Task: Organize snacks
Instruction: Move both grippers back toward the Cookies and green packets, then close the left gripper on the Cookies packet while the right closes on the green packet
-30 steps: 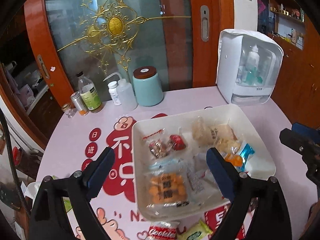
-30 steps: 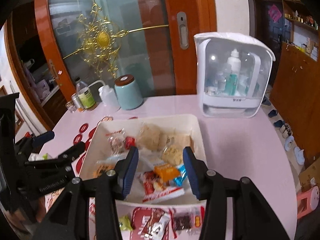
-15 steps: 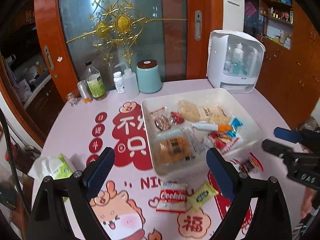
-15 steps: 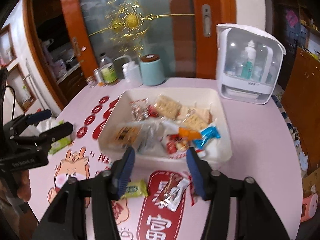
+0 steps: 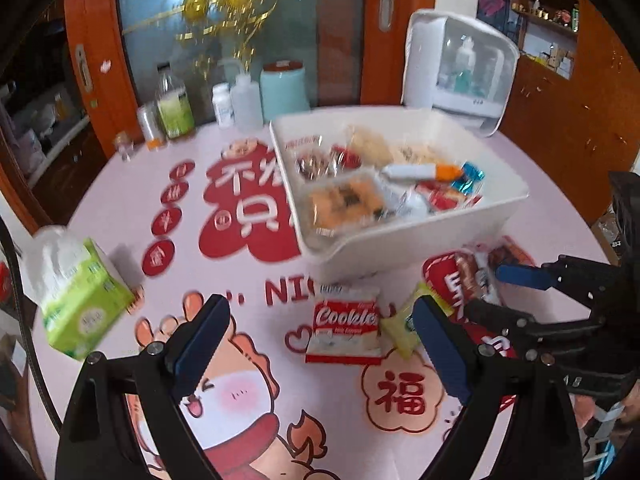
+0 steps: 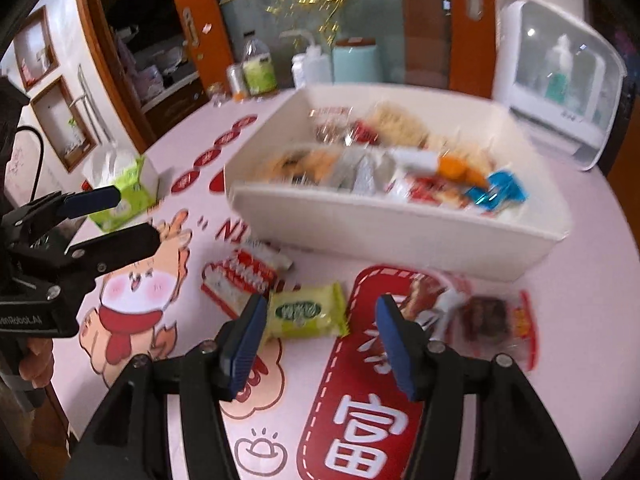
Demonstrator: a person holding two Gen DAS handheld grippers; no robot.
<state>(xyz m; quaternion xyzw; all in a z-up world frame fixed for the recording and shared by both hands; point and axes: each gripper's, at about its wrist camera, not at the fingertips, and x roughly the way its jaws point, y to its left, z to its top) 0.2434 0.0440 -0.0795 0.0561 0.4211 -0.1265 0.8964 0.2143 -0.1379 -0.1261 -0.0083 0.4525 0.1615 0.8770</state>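
Note:
A white bin holding several wrapped snacks stands on the pink printed table. In front of it lie a red Cookies packet, a yellow-green packet and red-brown packets. My left gripper hangs open above the table, with the Cookies packet just ahead between its fingers. My right gripper is open too, low over the yellow-green packet and not touching it. Each gripper shows in the other's view: the right and the left.
A green tissue pack sits near the table's left edge. At the back stand bottles, a teal canister and a white storage box. A glass door with orange frames is behind them.
Both grippers have drawn back from above the bin and sunk toward the loose packets in front of it. The right jaws stand wider than a second ago.

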